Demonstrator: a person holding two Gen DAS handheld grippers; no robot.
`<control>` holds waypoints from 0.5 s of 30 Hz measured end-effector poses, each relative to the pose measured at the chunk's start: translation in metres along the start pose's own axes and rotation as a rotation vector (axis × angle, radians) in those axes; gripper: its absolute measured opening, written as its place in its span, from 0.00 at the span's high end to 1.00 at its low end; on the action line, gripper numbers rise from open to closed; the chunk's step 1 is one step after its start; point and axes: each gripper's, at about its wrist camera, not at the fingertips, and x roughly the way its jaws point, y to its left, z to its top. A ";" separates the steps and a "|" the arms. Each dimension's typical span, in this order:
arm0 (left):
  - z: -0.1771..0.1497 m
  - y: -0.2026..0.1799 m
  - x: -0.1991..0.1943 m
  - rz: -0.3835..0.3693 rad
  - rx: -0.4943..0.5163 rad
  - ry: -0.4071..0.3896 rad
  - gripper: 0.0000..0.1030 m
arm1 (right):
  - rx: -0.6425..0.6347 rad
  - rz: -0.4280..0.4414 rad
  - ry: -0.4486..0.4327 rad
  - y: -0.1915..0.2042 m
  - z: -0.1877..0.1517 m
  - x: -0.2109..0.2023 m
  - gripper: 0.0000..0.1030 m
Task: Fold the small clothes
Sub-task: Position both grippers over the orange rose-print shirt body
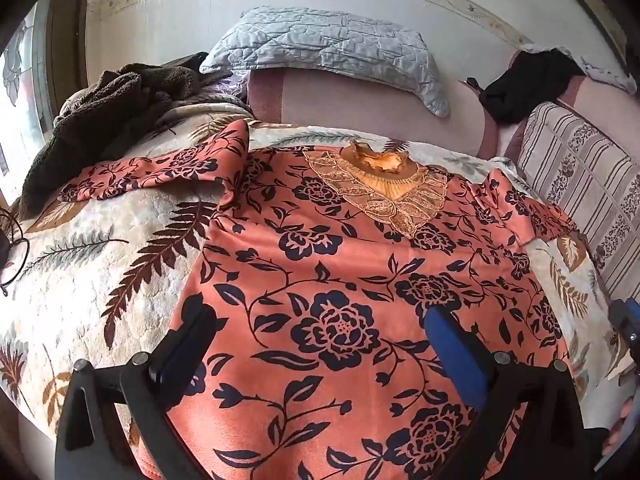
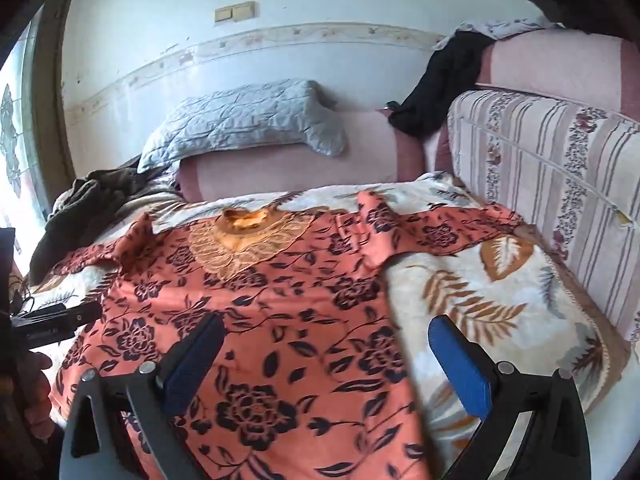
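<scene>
We see the salmon floral-print top (image 1: 320, 280) flat and unfolded on the leaf-patterned fleece blanket (image 1: 100, 240), left gripper (image 1: 320, 332) and right gripper (image 2: 326, 344) jaws wide, empty above its hem; all folds remain.

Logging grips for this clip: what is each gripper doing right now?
Left gripper: jaws wide open, holding nothing, above the orange floral-print blouse.
Right gripper: jaws wide open, holding nothing.

One floral top (image 1: 340, 280), one leaf-print blanket (image 1: 100, 248), one quilted pillow (image 1: 320, 52), two grippers (both wide open)
</scene>
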 end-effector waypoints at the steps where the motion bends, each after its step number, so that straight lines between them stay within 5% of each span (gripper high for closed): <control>1: -0.004 0.003 0.000 0.009 0.003 -0.006 0.00 | 0.002 0.040 0.007 0.010 -0.006 0.008 0.00; 7: -0.012 0.016 0.006 0.013 -0.015 -0.017 0.00 | -0.106 0.051 0.037 0.061 -0.020 0.037 0.00; 15: -0.019 0.021 0.017 0.031 -0.007 0.003 0.00 | -0.054 0.082 0.078 0.053 -0.022 0.047 0.00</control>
